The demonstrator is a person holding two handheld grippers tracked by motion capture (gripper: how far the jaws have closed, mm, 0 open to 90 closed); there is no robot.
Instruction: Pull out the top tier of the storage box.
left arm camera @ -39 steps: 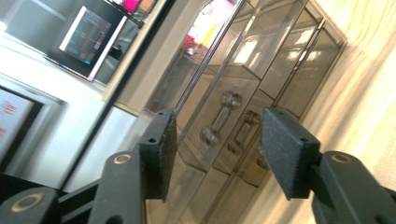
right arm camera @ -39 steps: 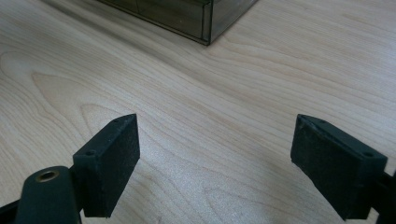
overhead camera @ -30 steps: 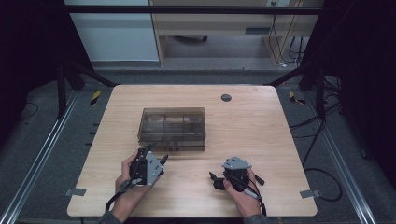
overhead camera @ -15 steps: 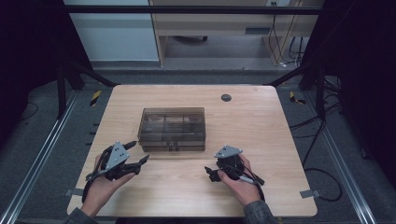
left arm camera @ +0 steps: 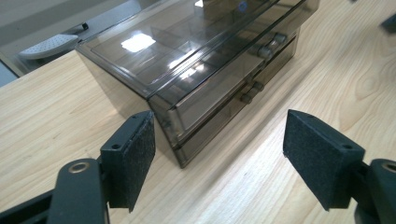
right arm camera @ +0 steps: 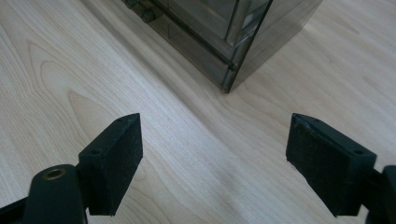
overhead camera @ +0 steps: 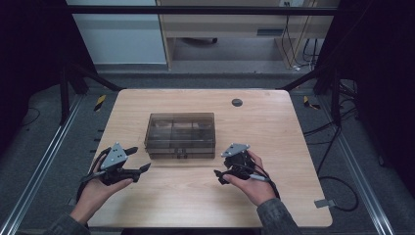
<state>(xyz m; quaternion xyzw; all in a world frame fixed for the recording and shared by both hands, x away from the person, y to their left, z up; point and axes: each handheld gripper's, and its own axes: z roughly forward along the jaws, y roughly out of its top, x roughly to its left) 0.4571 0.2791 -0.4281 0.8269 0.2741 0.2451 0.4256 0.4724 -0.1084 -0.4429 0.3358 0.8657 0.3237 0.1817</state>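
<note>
Pale wood grain runs across the table (overhead camera: 293,147) we work at, with dark floor and metal rails around it. Our left gripper (overhead camera: 139,160) sits at the near left, held in the left hand (overhead camera: 95,191), its grey three-cornered plate on top; its jaws have just been opening and now stand wide apart with nothing between them — in the left gripper view the 2 black pads (left arm camera: 133,156) frame bare wood and the near corner of the box. Our right gripper (overhead camera: 220,176) is at the near right in the right hand (overhead camera: 252,183), its jaws also spread wide and holding nothing, with only table showing between the pads (right arm camera: 116,158) in the right gripper view. Just beyond both tools, between them and a little farther up the table, stands the smoky clear drawer box (overhead camera: 181,134), upright and square to the table edge. Its front faces us with 2 shallow drawers stacked one over the other, both shut, each carrying small knobs (left arm camera: 266,49) — the left gripper view shows them best. Neither gripper touches the box. Farther off, near the far edge, a small dark round disc (overhead camera: 237,102) lies set into the tabletop.
</note>
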